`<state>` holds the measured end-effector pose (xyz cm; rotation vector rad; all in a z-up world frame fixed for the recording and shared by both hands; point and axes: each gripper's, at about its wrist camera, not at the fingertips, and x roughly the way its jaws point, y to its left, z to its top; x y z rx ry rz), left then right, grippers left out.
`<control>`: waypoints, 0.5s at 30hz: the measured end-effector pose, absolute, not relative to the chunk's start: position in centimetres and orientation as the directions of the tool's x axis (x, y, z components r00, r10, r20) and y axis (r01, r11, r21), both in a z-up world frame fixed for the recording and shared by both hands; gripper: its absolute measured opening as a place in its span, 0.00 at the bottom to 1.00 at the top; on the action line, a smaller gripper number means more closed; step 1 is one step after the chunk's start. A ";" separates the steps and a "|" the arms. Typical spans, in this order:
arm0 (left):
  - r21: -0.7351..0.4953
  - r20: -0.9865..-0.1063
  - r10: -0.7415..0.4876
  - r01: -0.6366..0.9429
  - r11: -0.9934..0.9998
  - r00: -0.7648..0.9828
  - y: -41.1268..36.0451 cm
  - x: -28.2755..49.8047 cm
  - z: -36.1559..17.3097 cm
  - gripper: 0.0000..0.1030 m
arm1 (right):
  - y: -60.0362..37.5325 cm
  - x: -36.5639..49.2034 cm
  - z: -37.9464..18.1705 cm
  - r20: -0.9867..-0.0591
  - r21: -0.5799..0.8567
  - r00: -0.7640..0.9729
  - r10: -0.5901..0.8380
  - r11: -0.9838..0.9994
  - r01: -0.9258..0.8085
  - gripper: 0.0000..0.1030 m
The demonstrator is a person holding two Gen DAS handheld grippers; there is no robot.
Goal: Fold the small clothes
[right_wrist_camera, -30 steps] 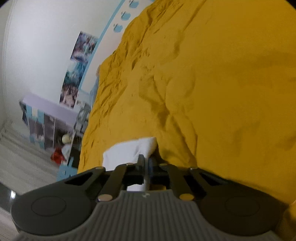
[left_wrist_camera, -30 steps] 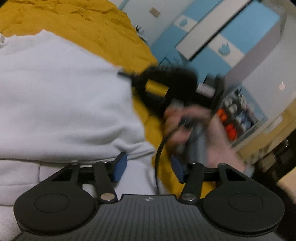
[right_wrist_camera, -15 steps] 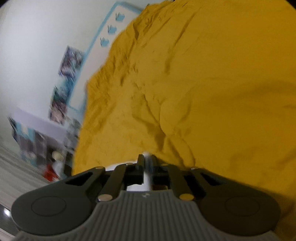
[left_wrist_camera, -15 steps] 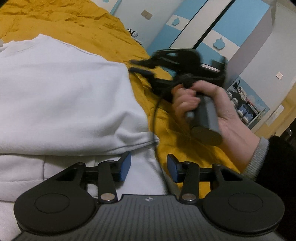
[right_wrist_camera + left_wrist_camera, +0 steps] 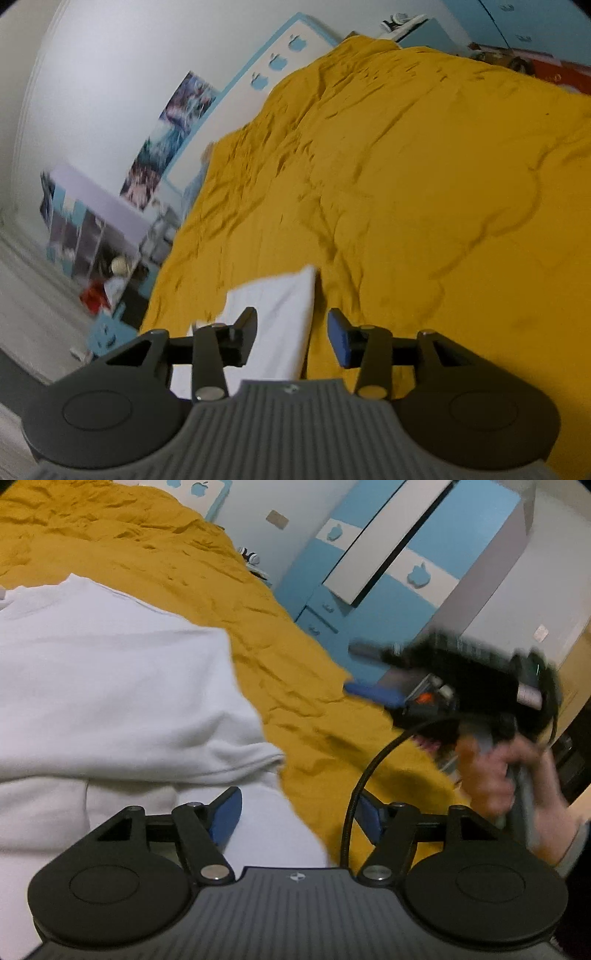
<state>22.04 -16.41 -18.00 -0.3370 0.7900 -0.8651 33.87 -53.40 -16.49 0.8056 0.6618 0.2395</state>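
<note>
Left fingers: your left gripper (image 5: 297,810) is opening, the blue pads (image 5: 225,814) stand well apart and nothing is pinched between them; the white cloth only lies under the left pad.
Right fingers: your right gripper (image 5: 291,338) is opening too; its fingers are apart and hold nothing. In the left wrist view it (image 5: 373,672) is blurred, above the right edge of the bed.
Garment: the white garment (image 5: 110,686) lies on the yellow bedspread (image 5: 295,686), already folded over itself, with a thick folded edge running left to right just beyond your left fingers.
Direction: from your left fingers the garment is directly ahead and to the left; from your right fingers only a corner (image 5: 280,317) shows, below and to the left.
Long axis: I judge it runs across the left view, from left to right.
Nearer hand: the left one; the right hand (image 5: 491,775) is off the cloth, to its right.
Next move: probably you must bring the right fingers back to the left, to the near right end of the fold.
</note>
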 end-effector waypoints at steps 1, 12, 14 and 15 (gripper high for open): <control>-0.568 -0.477 -0.789 0.550 0.613 0.387 -16.1 21.7 -17.3 0.76 | -53.3 32.8 -16.2 -0.458 0.734 0.768 0.448 0.678 0.041 0.42; -0.553 -0.456 -0.782 0.553 0.623 0.424 -5.9 14.5 -9.7 0.83 | -47.8 22.8 -12.9 -0.515 0.692 0.706 0.486 0.722 0.007 0.45; -0.530 -0.462 -0.773 0.563 0.634 0.435 -3.8 12.9 -8.9 0.84 | -46.3 21.3 -12.3 -0.511 0.694 0.695 0.505 0.720 -0.013 0.45; -0.533 -0.466 -0.774 0.563 0.632 0.428 -2.8 12.1 -8.7 0.85 | -45.4 20.2 -11.9 -0.501 0.691 0.699 0.510 0.722 -0.031 0.44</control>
